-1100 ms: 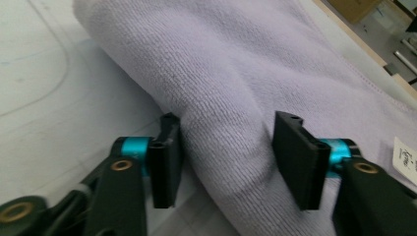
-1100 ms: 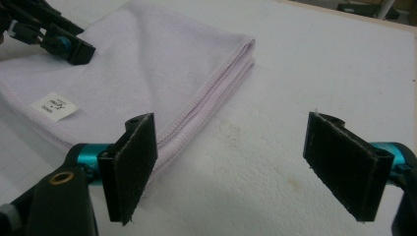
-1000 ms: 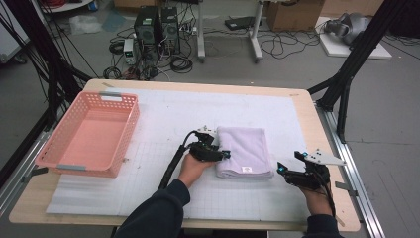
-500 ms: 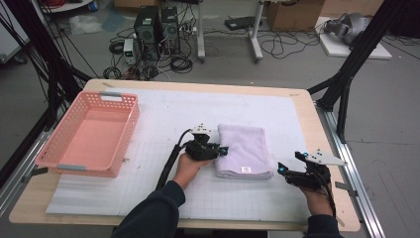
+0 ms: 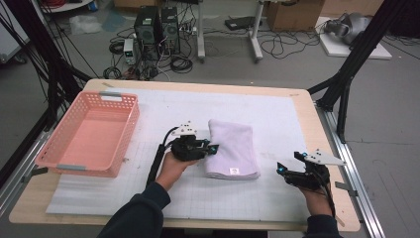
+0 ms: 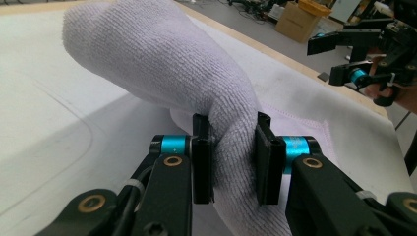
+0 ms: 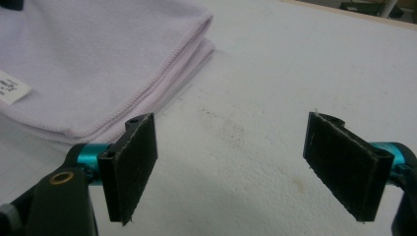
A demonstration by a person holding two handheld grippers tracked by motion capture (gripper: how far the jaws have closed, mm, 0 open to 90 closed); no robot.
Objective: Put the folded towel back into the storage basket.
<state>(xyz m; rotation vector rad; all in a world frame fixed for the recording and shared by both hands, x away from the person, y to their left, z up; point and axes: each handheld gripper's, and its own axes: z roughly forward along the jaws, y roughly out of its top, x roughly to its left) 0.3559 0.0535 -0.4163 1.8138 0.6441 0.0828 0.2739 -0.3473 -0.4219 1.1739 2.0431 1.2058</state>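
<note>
A folded lilac towel (image 5: 233,148) lies on the white mat in the middle of the table. My left gripper (image 5: 210,148) is at its left edge, and its jaws have just been closing with the towel between them. In the left gripper view the pads (image 6: 202,157) pinch a bunched fold of the towel (image 6: 147,64), which is lifted off the mat. My right gripper (image 5: 287,167) hovers to the right of the towel. Its jaws stand wide open over bare mat (image 7: 231,167), with the towel's corner (image 7: 74,59) to their upper left.
A pink plastic basket (image 5: 130,129) stands on the left of the table. The white gridded mat (image 5: 277,119) covers most of the wooden tabletop. Black frame struts rise at both table sides. Computers and cables lie on the floor beyond.
My left gripper has closed on the towel's left edge and drawn slightly left and up, raising that edge. The right gripper has stayed where it was.
</note>
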